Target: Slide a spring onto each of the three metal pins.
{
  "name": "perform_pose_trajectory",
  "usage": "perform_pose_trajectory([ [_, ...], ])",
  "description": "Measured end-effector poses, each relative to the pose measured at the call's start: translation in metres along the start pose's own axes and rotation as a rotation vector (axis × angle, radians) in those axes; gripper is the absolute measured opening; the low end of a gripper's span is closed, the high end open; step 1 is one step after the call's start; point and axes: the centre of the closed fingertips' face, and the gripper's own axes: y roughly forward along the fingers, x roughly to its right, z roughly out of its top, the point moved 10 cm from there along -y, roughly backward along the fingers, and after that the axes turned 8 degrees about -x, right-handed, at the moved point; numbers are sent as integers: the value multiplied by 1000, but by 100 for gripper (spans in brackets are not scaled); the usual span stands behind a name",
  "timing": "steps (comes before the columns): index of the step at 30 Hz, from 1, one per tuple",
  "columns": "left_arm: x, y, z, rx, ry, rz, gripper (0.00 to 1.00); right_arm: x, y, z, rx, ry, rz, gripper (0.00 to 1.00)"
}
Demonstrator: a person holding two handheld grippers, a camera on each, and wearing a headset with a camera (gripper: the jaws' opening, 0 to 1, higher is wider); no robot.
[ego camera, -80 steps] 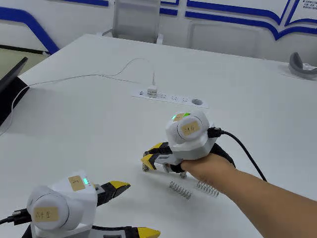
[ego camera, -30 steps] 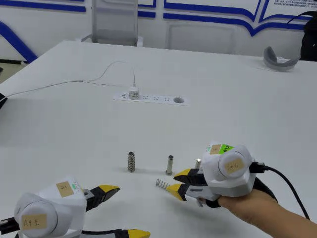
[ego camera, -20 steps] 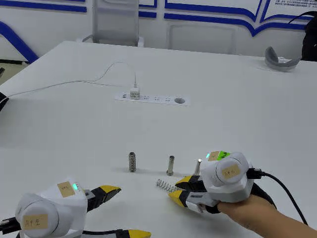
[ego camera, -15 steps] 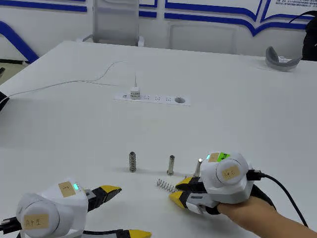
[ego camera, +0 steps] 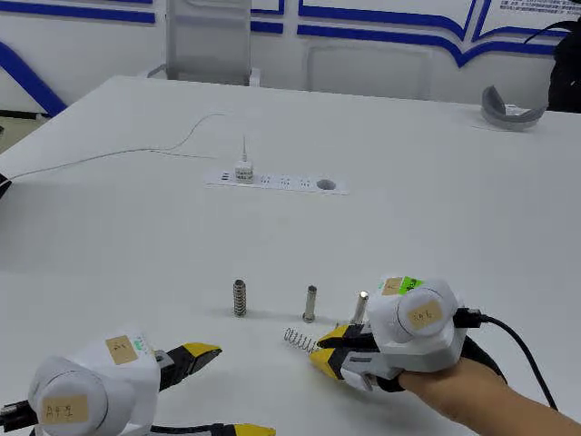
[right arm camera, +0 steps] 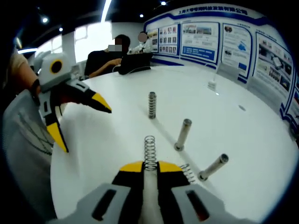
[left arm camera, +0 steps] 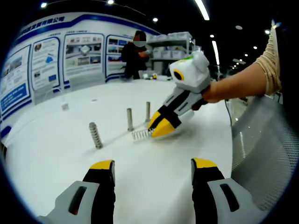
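Right gripper (ego camera: 325, 349) pinches a loose spring (ego camera: 297, 339) by one end. Its yellow-tipped jaws are pressed together on the coil, and the rest of the spring sticks out past the tips toward 10 o'clock in the head view.

Around it spreads a broad white table (ego camera: 436, 209), matte and mostly bare. A white power strip (ego camera: 277, 181) lies at 12 o'clock from the pins with a small charger (ego camera: 243, 170) plugged in. A thin white cable (ego camera: 136, 151) trails from it toward 9 o'clock. A grey chair (ego camera: 207, 41) stands at the far edge, and a grey curved object (ego camera: 505, 106) lies at 1 o'clock. The walls carry blue stripes. The right gripper view shows poster boards (right arm camera: 219, 39) and people (right arm camera: 110, 56) beyond the table.

Upright in a row stand the left pin (ego camera: 240, 284), wearing a fitted spring (ego camera: 240, 300), then the middle pin (ego camera: 310, 304) and the right pin (ego camera: 362, 306), both bare. The held spring sits low at 7 o'clock of the middle pin, just beside its foot. A second loose spring (right arm camera: 187, 171) lies on the table at 3 o'clock of the right gripper's tips in its own view.

Left gripper (ego camera: 238, 389) hovers at 7 o'clock of the row, well apart from the pins, with its jaws spread wide and holding nothing.
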Motion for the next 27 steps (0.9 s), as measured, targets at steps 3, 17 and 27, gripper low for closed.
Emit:
perform_pose_trajectory([
  [3, -3, -1, 0, 3, -4, 6, 66, -3, -4, 0, -5, -16, 20, 12],
  [17, -9, 4, 12, -16, 74, -13, 62, -12, -20, 7, -30, -90, 84, 12],
  [27, -15, 8, 24, -15, 128, -25, 55, -24, -27, 19, -36, -154, 148, 12],
])
